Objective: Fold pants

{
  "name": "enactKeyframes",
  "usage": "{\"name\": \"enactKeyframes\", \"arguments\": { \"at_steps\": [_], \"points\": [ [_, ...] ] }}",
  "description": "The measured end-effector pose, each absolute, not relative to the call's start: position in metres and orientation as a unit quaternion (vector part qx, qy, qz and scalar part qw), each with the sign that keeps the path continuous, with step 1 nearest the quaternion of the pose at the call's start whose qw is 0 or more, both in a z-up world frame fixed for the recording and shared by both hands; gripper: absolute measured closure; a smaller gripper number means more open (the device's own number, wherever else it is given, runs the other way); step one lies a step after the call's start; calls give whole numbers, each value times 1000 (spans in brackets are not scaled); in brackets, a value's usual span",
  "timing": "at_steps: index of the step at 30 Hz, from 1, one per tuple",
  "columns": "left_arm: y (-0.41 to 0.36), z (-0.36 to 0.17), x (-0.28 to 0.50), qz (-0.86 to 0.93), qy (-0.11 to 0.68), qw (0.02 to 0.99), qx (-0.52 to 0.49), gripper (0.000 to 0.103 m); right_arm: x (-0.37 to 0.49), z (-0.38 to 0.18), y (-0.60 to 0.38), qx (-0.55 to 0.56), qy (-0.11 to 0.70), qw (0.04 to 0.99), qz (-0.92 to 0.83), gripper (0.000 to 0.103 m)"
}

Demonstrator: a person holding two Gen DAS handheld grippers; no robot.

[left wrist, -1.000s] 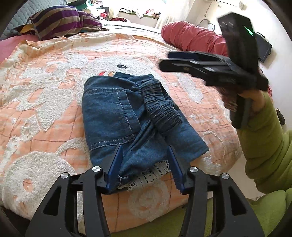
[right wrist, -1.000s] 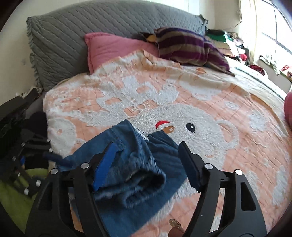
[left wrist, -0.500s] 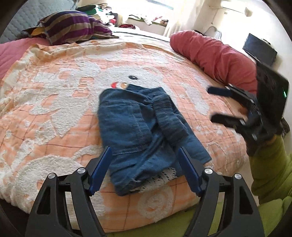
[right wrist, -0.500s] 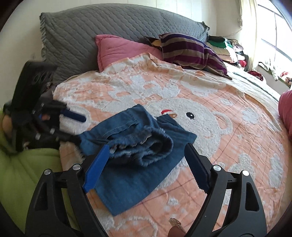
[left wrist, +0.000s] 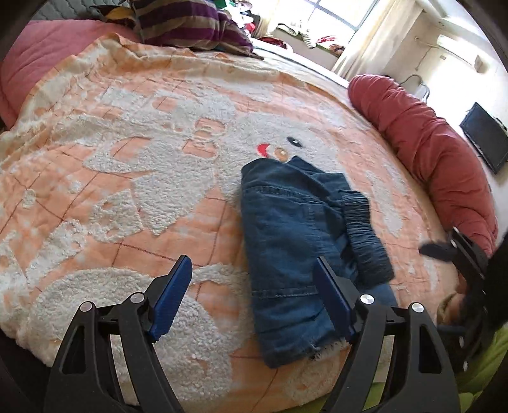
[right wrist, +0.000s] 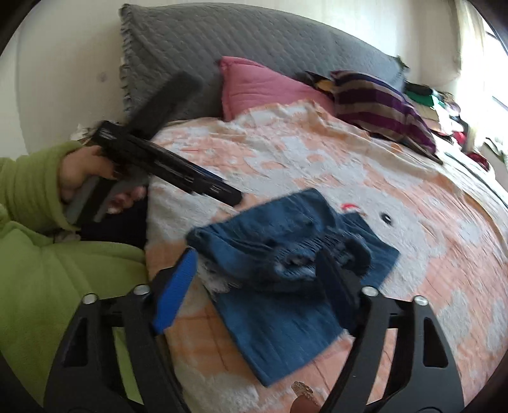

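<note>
Left wrist view: both grippers (left wrist: 252, 301) (right wrist: 254, 286) hang empty, jaws apart, above folded pants (left wrist: 298, 251) on the bed (left wrist: 127, 159); soft, limp denim, best pinched at a thick edge.

An orange bear-patterned blanket (left wrist: 127, 178) covers the bed, with a striped pillow (left wrist: 187, 27) and red bolster (left wrist: 425, 152).

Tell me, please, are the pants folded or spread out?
Folded: the pants lie as a compact layered bundle on the blanket, waistband doubled on top.
</note>
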State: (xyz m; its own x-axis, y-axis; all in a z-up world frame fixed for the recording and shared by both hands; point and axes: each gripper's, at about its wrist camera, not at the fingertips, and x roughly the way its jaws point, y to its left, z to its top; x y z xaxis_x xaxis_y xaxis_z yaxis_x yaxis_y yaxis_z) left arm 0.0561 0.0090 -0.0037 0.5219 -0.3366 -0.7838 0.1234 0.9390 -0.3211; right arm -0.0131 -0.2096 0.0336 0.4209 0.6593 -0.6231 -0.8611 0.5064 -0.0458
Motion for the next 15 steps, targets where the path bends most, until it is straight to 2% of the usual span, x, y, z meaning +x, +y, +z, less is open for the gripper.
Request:
{"name": "enactKeyframes", "arguments": {
  "at_steps": [1,3,6,8,9,15],
  "points": [
    [9,-6,58,-132,473,863,-116,26,-17,30,-197,-207,274,811,474,54],
    [8,-9,63,-130,478,861,-116,26,-20,23,-177,-243,277,792,487,62],
    [4,-12,69,-126,481,861,-107,26,-14,6,-153,-282,279,781,482,65],
    [1,-14,74,-128,483,860,-102,26,-2,-8,-146,-287,318,769,475,90],
    [-1,-15,76,-128,486,859,-97,26,-1,-14,-148,-288,332,758,482,97],
    [-9,-25,86,-136,492,854,-96,26,-2,-18,-162,-264,355,750,492,95]
  ]
}}
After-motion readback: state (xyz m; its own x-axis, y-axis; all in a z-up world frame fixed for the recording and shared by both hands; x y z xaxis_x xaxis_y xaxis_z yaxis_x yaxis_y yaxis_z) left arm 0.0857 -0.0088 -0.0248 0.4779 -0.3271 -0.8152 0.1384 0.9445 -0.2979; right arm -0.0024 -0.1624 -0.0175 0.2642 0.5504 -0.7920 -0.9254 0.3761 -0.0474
